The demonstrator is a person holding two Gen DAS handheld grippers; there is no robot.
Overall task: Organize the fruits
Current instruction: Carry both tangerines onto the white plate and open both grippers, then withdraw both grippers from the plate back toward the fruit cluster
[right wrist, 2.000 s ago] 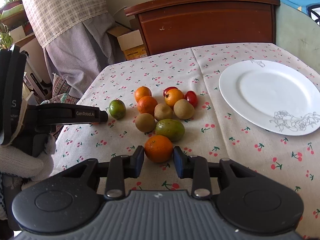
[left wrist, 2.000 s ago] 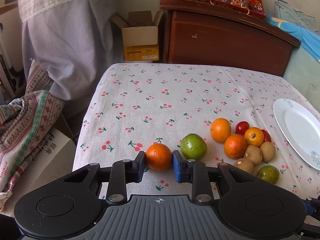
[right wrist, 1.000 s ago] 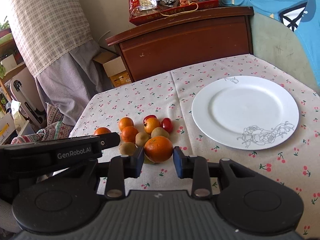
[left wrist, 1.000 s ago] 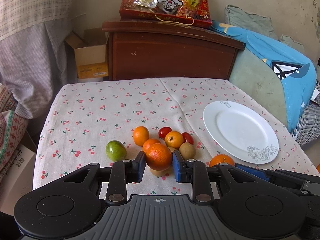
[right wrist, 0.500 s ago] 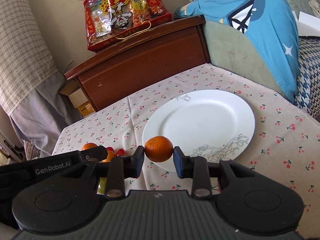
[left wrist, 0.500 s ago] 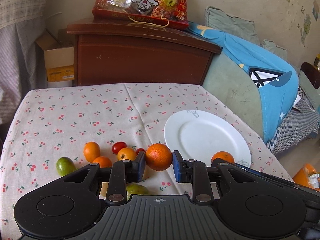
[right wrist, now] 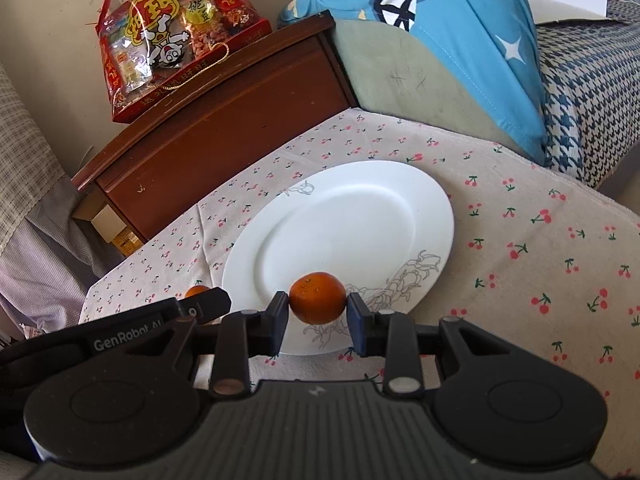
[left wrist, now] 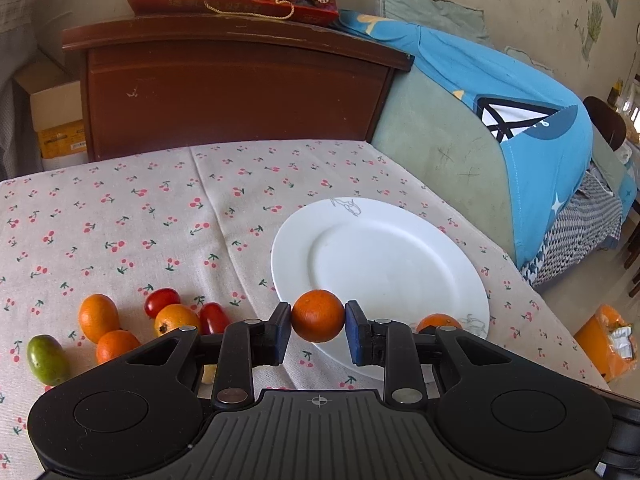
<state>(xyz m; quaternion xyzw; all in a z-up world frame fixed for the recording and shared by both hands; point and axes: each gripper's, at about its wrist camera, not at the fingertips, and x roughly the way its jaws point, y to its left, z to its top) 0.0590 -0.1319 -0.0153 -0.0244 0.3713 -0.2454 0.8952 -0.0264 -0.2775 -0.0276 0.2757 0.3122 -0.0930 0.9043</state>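
- An orange (left wrist: pixel 318 315) is held in the left gripper (left wrist: pixel 318 332), pinched between the two pads, which are closed onto its sides.
- This orange is seen over the near left rim of the plate (left wrist: pixel 400 252); whether it touches the plate cannot be told.
- A second orange (right wrist: pixel 317 298) is clamped the same way in the right gripper (right wrist: pixel 318 322), the pads pressed against both sides of the fruit.
- In the right wrist view that orange is seen over the near rim of the plate (right wrist: pixel 360 216), by the line drawing on the rim; contact with the plate cannot be judged.
- The left gripper (right wrist: pixel 208 305) is seen from the right wrist view just left of the plate, with its orange (right wrist: pixel 197 291) partly hidden behind the black finger.
- The plate is laid on the worktop (left wrist: pixel 140 208), which is covered by a cherry-print cloth.
- The loose fruit is gathered on the cloth left of the plate: three small oranges (left wrist: pixel 98 317), two red tomatoes (left wrist: pixel 161 301) and a green fruit (left wrist: pixel 47 359) at the far left.
- The tomatoes are set touching or just beside the oranges; the green fruit lies a little apart.
- A wooden cabinet (left wrist: pixel 232 88) is placed behind the worktop, with a red snack bag (right wrist: pixel 176 36) on top.
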